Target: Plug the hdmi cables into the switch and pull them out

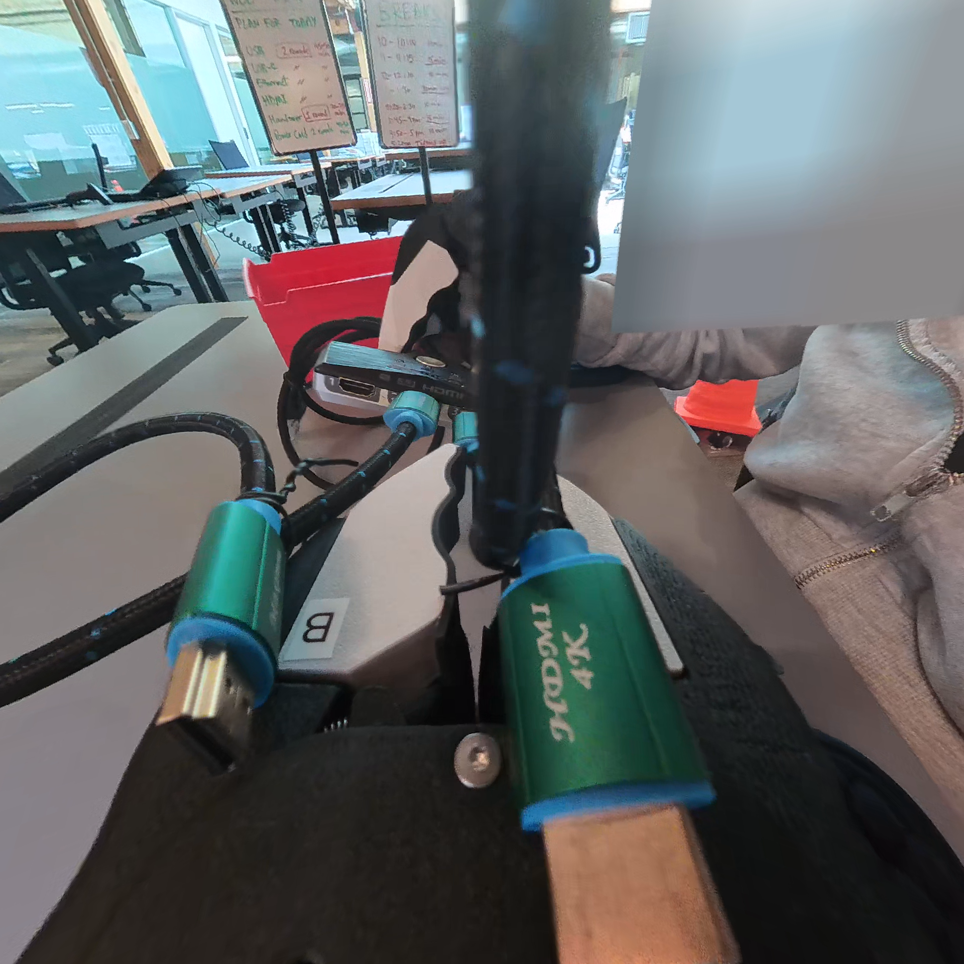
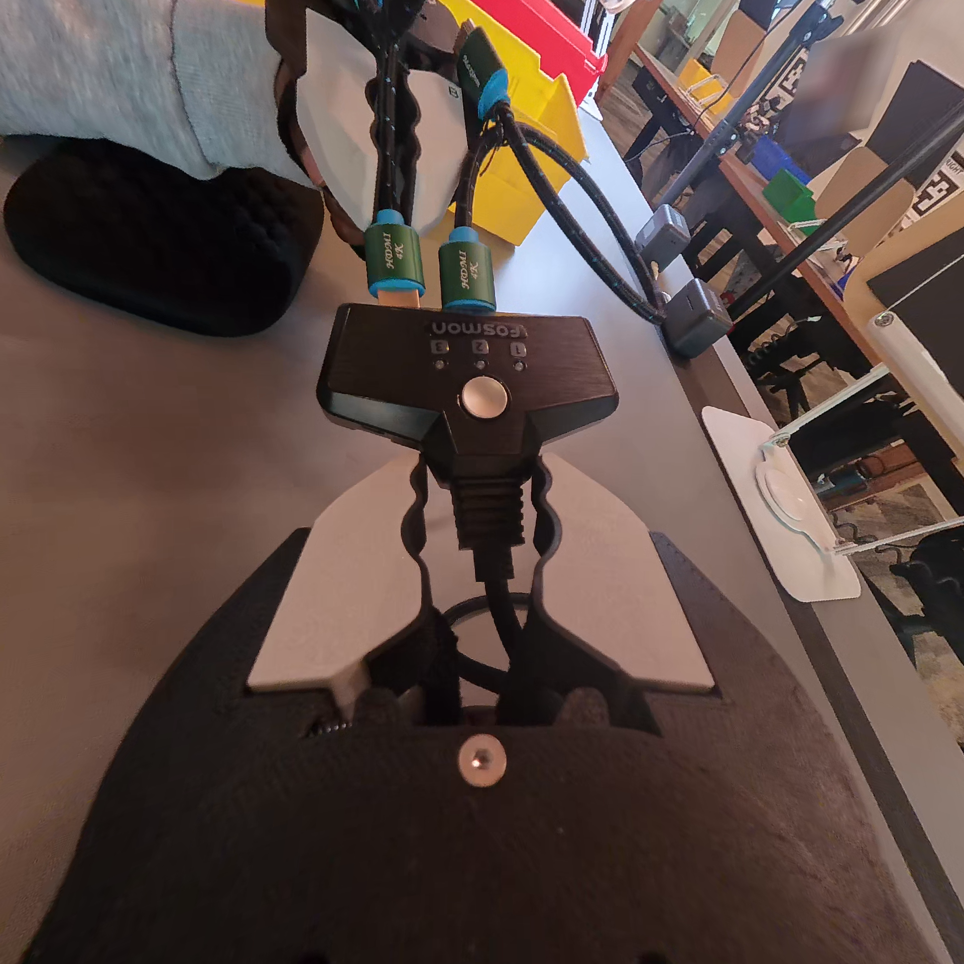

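Open office: wooden-topped desks (image 1: pixel 130 208), black chairs (image 1: pixel 99 292), glass partitions (image 1: pixel 47 104), two whiteboards (image 1: pixel 292 73)

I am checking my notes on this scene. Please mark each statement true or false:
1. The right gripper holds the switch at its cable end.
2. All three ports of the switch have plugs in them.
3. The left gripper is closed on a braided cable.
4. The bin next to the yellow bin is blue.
1. True: the right gripper clamps the switch at its strain relief.
2. False: two green plugs are at the switch; one port is open.
3. True: the left gripper pinches the braided cable.
4. False: the red bin adjoins the yellow bin.
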